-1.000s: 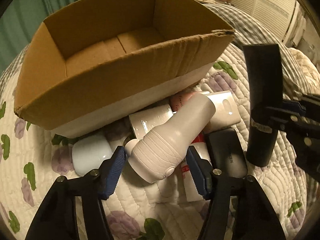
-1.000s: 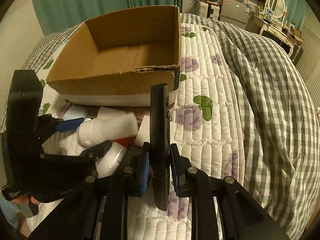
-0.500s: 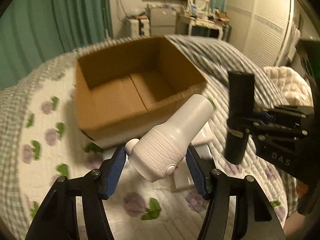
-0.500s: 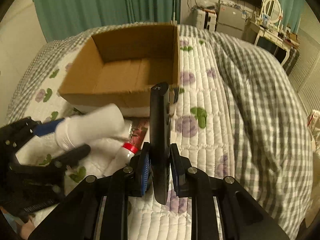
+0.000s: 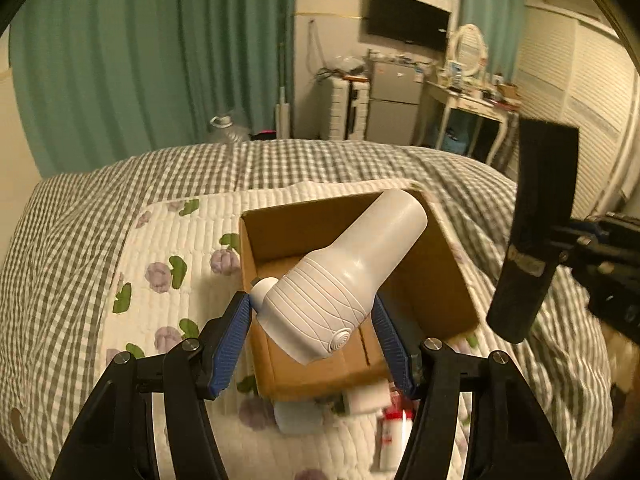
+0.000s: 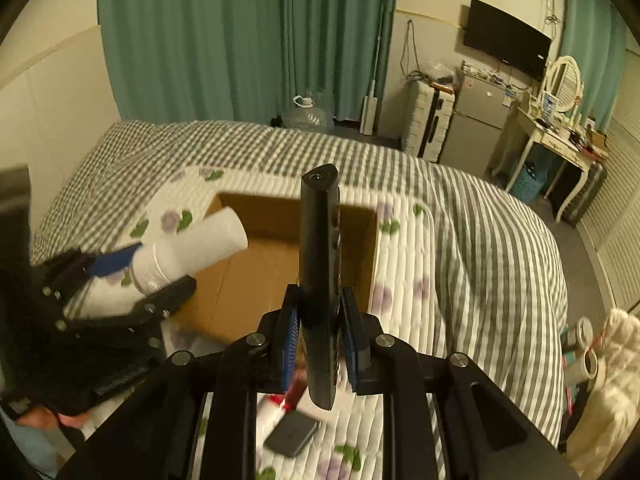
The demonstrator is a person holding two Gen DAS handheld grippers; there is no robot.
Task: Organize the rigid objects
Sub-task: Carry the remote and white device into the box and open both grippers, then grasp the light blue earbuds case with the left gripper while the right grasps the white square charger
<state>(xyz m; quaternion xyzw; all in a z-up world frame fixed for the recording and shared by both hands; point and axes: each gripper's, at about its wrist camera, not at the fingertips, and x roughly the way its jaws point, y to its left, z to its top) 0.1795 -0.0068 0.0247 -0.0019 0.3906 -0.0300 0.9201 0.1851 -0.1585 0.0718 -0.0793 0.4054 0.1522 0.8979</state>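
Observation:
My left gripper point(image 5: 314, 338) is shut on a white ribbed bottle point(image 5: 340, 280), which hangs tilted above the open cardboard box point(image 5: 452, 280) on the bed. My right gripper point(image 6: 320, 340) is shut on a slim black remote-like bar point(image 6: 320, 264), held upright over the same box point(image 6: 256, 280). In the right wrist view the left gripper and its white bottle point(image 6: 188, 252) sit at the left, above the box's near left corner. In the left wrist view the black bar point(image 5: 532, 236) and the right gripper's fingers point(image 5: 600, 236) show at the right edge.
Loose items lie on the quilt point(image 5: 168, 272) below the box: a pale blue container point(image 5: 298, 420), a red-capped white bottle point(image 6: 272, 412) and a flat dark case point(image 6: 292, 434). Green curtains, a small fridge point(image 6: 476, 120) and a dressing table stand beyond the bed.
Both grippers have risen well above the pile with their objects still held. The box now looks smaller and lies beneath them, and the room beyond the bed has come into view.

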